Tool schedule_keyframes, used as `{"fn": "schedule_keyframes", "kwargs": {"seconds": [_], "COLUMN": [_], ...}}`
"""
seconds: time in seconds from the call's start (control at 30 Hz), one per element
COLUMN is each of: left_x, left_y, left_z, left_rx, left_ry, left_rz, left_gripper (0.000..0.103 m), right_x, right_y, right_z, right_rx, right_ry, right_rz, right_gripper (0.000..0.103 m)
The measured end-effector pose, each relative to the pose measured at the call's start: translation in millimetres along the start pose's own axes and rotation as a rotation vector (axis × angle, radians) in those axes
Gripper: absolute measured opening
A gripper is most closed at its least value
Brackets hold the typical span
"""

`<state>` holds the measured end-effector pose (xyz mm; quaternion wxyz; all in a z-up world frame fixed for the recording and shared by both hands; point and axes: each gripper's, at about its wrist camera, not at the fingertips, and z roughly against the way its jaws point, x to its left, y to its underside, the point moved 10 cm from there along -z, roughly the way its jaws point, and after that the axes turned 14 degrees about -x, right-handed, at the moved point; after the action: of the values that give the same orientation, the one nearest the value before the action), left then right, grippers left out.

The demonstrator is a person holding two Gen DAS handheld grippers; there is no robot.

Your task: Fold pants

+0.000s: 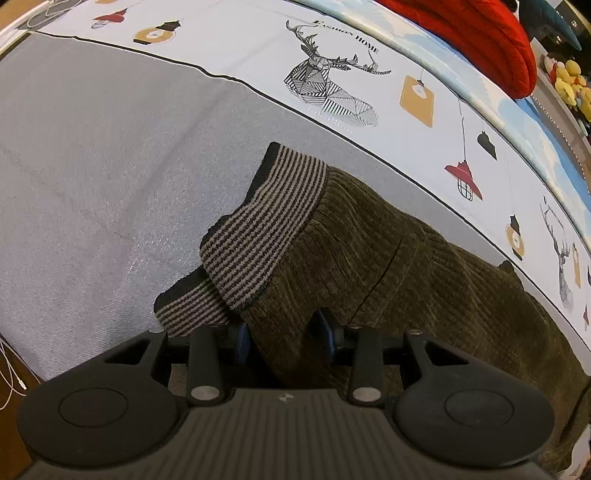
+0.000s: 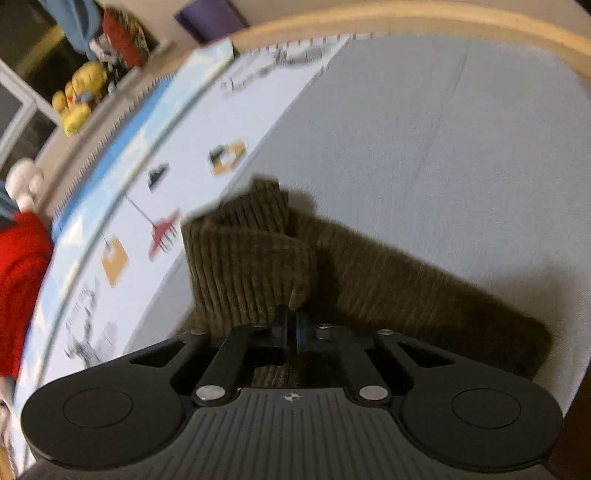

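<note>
Dark olive corduroy pants [image 1: 388,258] with a brown-and-black striped waistband [image 1: 266,225] lie on a grey cloth [image 1: 92,166]. My left gripper [image 1: 286,338] is open, its blue pads on either side of a fold of the pants just below the waistband. In the right wrist view the pants [image 2: 388,280] lie folded along the cloth, and my right gripper [image 2: 291,332] is shut on a raised leg end [image 2: 243,266] of them. This view is blurred by motion.
A white border printed with deer and lamps [image 1: 332,81] edges the grey cloth, with a light blue strip beyond. A red knitted garment [image 1: 480,33] and yellow plush toys [image 1: 570,81] lie past it. A wooden rim [image 2: 406,18] bounds the far side.
</note>
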<state>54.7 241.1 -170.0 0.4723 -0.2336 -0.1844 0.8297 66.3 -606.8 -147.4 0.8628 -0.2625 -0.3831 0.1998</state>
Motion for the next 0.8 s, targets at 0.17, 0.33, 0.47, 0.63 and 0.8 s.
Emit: {"fn": "schedule_keyframes", "kwargs": {"seconds": [0.17,0.33,0.47,0.63,0.8], "left_x": [-1,3,7,22,27], "left_y": [1,3,8,-1,-2], "left_z": [9,21,19,26,20], "left_rx": [-0.029,-0.049,-0.019,-0.048,-0.035], "left_ry": [0.001,0.022,0.01,0.072,0.074], "left_rz": [-0.006,0.007,0.014,0.188,0.243], "left_gripper": [0.025,0.016,0.018,0.058,0.059], "right_x": [-9,-75,-109,-102,-99], "right_y": [-52,-17,14,6,8], "right_z": [76,80,66,62,52], "right_rx": [-0.247,-0.087,0.058,0.049,0.073], "right_ry": [-0.051,0.193,0.253,0.227,0.238], "right_rz": [-0.09,-0.079,-0.174,-0.119,-0.088], "right_gripper": [0.002,0.002,0.003,0.016,0.024]}}
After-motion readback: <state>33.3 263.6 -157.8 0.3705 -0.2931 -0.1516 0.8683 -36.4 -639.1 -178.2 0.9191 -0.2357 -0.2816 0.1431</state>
